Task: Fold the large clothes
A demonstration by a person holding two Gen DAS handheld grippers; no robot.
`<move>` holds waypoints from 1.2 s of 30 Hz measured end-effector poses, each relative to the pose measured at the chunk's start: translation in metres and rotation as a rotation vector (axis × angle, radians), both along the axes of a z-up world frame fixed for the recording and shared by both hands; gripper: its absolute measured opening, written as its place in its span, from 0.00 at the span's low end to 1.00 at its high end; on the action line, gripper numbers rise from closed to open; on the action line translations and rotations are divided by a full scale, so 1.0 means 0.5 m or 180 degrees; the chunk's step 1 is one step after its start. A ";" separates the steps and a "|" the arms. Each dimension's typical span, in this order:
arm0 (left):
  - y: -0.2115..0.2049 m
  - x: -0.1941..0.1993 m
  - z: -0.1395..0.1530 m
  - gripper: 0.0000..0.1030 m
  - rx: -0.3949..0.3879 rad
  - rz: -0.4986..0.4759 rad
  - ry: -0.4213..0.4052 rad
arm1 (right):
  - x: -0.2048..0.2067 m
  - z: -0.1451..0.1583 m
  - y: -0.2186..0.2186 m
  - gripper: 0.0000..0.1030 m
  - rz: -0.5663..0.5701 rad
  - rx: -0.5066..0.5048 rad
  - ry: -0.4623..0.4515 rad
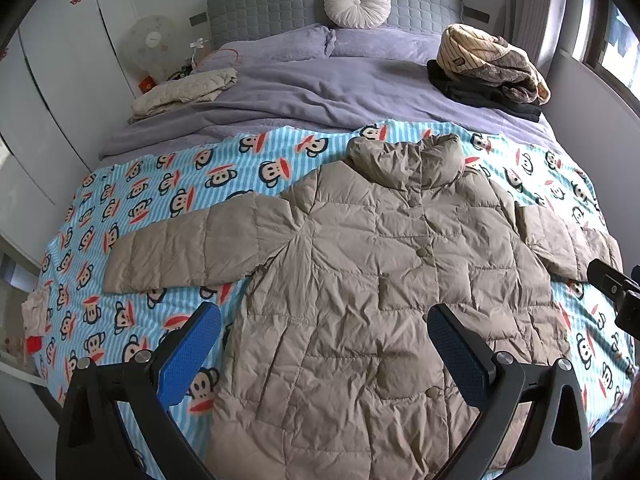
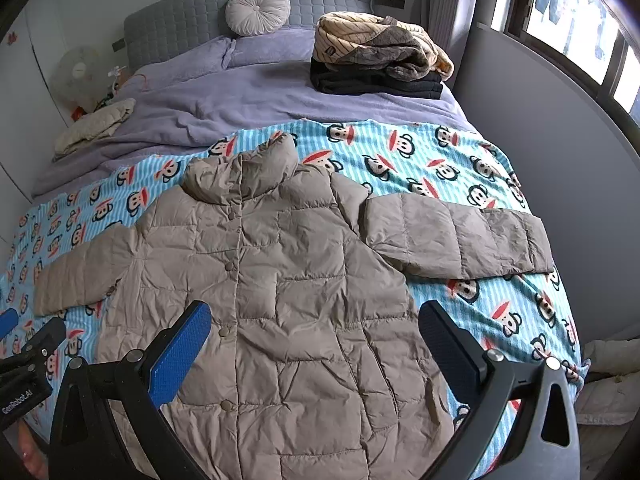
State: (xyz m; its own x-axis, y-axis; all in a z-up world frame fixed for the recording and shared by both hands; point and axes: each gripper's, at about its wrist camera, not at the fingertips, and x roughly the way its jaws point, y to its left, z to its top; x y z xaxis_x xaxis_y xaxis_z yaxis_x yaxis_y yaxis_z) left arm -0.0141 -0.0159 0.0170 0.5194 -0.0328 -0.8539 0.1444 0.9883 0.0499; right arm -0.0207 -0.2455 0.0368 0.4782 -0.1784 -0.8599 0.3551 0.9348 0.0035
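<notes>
A beige quilted down jacket (image 1: 360, 264) (image 2: 288, 280) lies flat and face up on the blue monkey-print blanket (image 1: 168, 184) (image 2: 420, 160), buttoned, collar toward the headboard, both sleeves spread sideways. My left gripper (image 1: 324, 316) hovers open above the jacket's lower left part, its blue pads empty. Over the lower right part of the jacket my right gripper (image 2: 316, 312) also stands open, holding nothing. The right gripper's body shows at the right edge of the left wrist view (image 1: 616, 292), and the left gripper's body at the left edge of the right wrist view (image 2: 28, 356).
A stack of folded clothes (image 1: 492, 64) (image 2: 380, 56) sits at the far right of the purple duvet (image 1: 300, 92) (image 2: 240, 96). A folded cream garment (image 1: 184, 88) (image 2: 96, 124) lies far left. A round cushion (image 1: 357, 3) leans on the grey headboard. A wall runs along the bed's right side (image 2: 560, 160).
</notes>
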 end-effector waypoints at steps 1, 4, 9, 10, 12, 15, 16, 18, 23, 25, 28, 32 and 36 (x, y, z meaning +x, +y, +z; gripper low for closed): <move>0.000 0.000 0.000 1.00 0.0003 0.0000 -0.0001 | 0.000 0.000 0.000 1.00 0.0000 -0.0002 0.0000; 0.000 0.000 0.000 1.00 0.0000 0.0004 -0.0001 | -0.003 -0.002 0.002 1.00 0.0003 -0.0002 -0.0004; 0.000 0.000 0.000 1.00 0.0002 -0.0001 0.0000 | -0.002 -0.001 0.000 1.00 0.0005 -0.0006 -0.0005; 0.000 0.000 0.000 1.00 0.0002 -0.0001 -0.0001 | -0.003 -0.002 0.001 1.00 0.0005 -0.0007 -0.0004; 0.000 0.000 0.000 1.00 0.0000 -0.0001 0.0001 | -0.003 -0.002 0.000 1.00 0.0004 -0.0005 -0.0004; 0.000 0.000 0.000 1.00 0.0006 -0.0001 -0.0003 | -0.002 -0.002 0.000 1.00 0.0000 -0.0004 -0.0004; -0.001 0.000 0.000 1.00 0.0006 0.0002 -0.0001 | -0.002 -0.001 0.000 1.00 0.0001 -0.0003 -0.0004; -0.001 0.000 0.000 1.00 0.0004 0.0005 0.0001 | -0.004 -0.002 0.001 1.00 0.0005 -0.0002 0.0000; -0.001 0.000 0.000 1.00 0.0007 0.0003 -0.0002 | -0.004 -0.003 0.001 1.00 0.0004 0.0001 -0.0001; -0.001 0.000 0.000 1.00 0.0007 0.0001 0.0000 | -0.002 -0.002 0.001 1.00 0.0008 0.0002 -0.0001; 0.001 -0.002 -0.002 1.00 0.0006 0.0002 0.0001 | -0.002 -0.003 0.001 1.00 0.0011 0.0000 -0.0005; 0.001 -0.001 -0.002 1.00 0.0004 0.0000 0.0001 | -0.002 -0.003 0.003 1.00 0.0011 0.0000 -0.0003; 0.003 -0.003 -0.003 1.00 0.0006 0.0001 0.0000 | -0.003 -0.004 0.004 1.00 0.0006 0.0000 -0.0002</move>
